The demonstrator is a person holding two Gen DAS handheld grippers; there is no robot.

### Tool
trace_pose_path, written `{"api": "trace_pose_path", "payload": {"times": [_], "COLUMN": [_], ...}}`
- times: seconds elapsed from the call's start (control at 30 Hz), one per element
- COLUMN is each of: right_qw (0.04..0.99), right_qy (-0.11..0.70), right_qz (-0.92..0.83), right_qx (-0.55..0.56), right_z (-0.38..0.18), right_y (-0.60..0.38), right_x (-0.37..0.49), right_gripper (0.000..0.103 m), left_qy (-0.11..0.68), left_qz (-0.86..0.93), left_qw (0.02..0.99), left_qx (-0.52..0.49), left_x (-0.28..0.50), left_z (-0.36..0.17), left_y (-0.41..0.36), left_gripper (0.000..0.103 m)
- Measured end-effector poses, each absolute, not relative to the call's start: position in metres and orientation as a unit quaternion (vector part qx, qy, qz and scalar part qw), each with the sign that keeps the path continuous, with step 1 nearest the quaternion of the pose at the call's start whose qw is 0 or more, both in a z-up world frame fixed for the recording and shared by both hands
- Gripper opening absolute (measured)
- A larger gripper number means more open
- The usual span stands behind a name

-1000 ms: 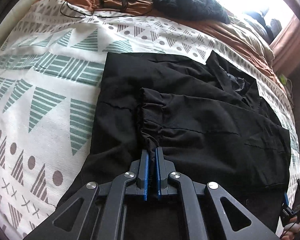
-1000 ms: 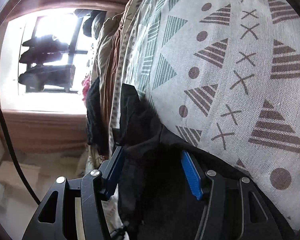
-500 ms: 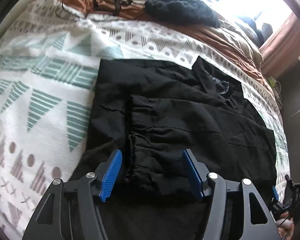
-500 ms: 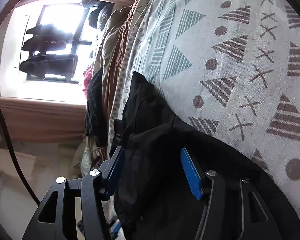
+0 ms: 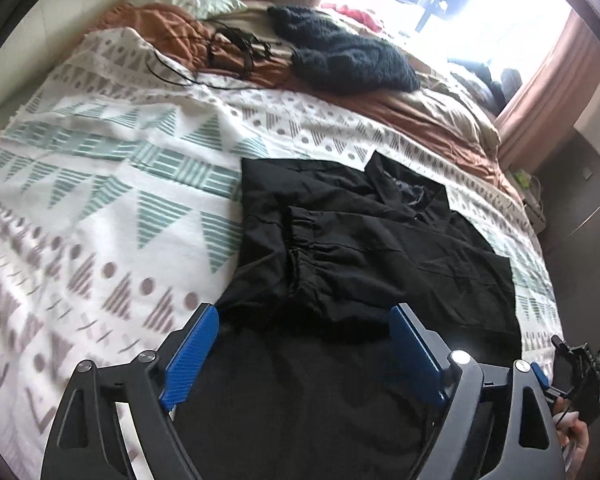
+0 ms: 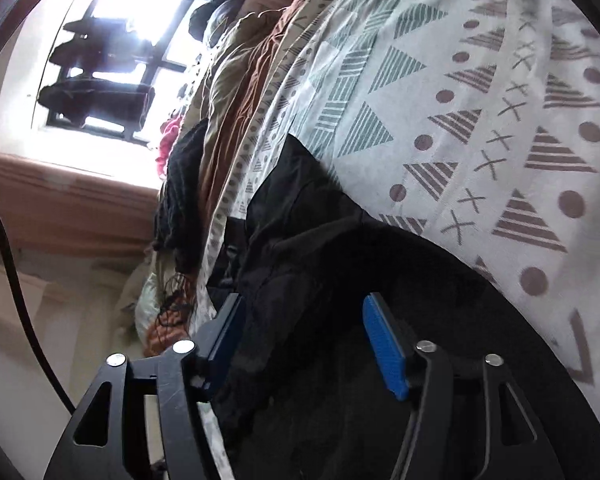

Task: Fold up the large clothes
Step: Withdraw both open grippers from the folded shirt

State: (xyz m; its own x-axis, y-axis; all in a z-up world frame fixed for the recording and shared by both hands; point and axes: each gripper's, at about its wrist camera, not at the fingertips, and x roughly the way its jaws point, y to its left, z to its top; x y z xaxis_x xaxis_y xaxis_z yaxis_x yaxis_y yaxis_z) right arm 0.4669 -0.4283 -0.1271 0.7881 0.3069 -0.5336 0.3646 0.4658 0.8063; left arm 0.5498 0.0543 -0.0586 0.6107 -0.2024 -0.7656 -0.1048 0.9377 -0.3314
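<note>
A large black garment (image 5: 364, 248) lies partly folded on a patterned white bedspread (image 5: 112, 184), with a gathered cuff or waistband (image 5: 304, 248) laid over its middle. My left gripper (image 5: 304, 344) is open and empty, raised above the garment's near edge. My right gripper (image 6: 300, 344) is open, with black cloth (image 6: 324, 264) lying between its blue pads (image 6: 384, 348); the jaws are apart and not pinching it. The right gripper also shows in the left wrist view (image 5: 572, 368) at the garment's right corner.
A dark knitted garment (image 5: 348, 60) and black cables (image 5: 236, 48) lie on the rust-brown bedding (image 5: 412, 108) at the far side. A bright window (image 6: 112, 64) and pink curtain (image 5: 548, 92) stand beyond the bed. The bed's right edge drops to a dark floor (image 5: 580, 208).
My left gripper was shut on the gathered black cloth, then opened and let it go, and has pulled back and up. My right gripper stays open and has shifted slightly.
</note>
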Motion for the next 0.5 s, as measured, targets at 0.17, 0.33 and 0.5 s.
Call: {"api": "trace_pose_path", "payload": {"times": [0.17,0.33,0.5], "right_qw": [0.812,0.821,0.825], "right_qy": [0.334,0.328,0.331], "right_qz": [-0.032,-0.052,-0.056], "right_qx": [0.478,0.464,0.454], "right_z": [-0.111,-0.101,-0.097], "right_y": [-0.421,-0.424,-0.428], "right_x": [0.444,0.413,0.372], "right_gripper": [0.084,0.092,0.095], "left_qy": [0.427,0.418,0.394], "left_qz": [-0.023,-0.027,-0.042], "left_qw": [0.885,0.888,0.894], "left_qx": [-0.183,-0.193,-0.207], "left_x": [0.515,0.476,0.434], "left_z": [-0.044,-0.033,-0.025], "left_y": [0.067,0.079,0.09], "left_gripper": [0.089,0.089,0.098]}}
